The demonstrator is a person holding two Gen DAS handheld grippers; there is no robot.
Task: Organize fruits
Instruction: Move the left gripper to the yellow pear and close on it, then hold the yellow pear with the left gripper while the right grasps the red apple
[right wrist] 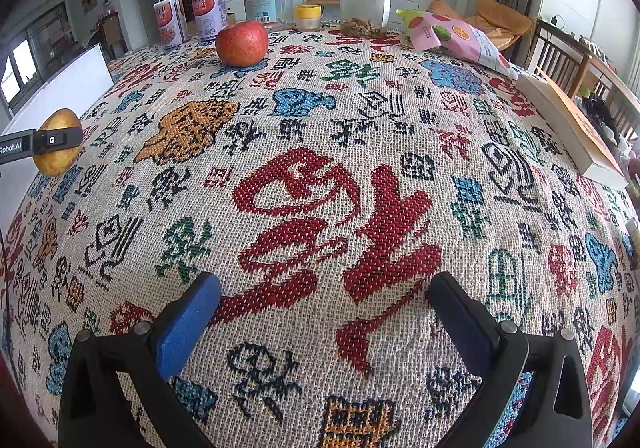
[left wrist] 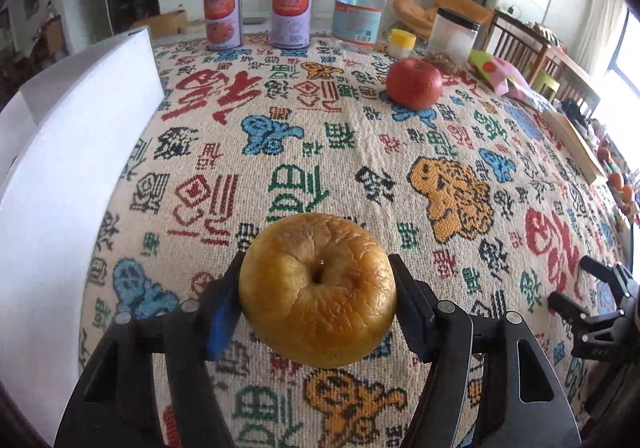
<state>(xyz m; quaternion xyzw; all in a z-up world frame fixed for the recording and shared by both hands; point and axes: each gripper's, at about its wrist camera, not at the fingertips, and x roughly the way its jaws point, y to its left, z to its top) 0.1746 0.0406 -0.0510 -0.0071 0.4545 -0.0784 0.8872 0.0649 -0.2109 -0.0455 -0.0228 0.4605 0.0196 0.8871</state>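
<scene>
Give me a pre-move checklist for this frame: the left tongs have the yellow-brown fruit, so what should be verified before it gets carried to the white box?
1. Grip on the wrinkled yellow-brown fruit: ok, the left tongs press it from both sides.
2. Fruit clear of the patterned tablecloth: ok, the right wrist view shows it lifted.
3. White box within view on the left: ok; its inside is hidden, so free room there: cannot tell.
4. Right tongs out of the way: ok, open, empty, off to the fruit's right.
5. Red apple waiting on the cloth near the jars: ok, nothing touches it.
6. Fruit's firmness under the pads: cannot tell; the skin is shrivelled, so squeeze gently.
</scene>
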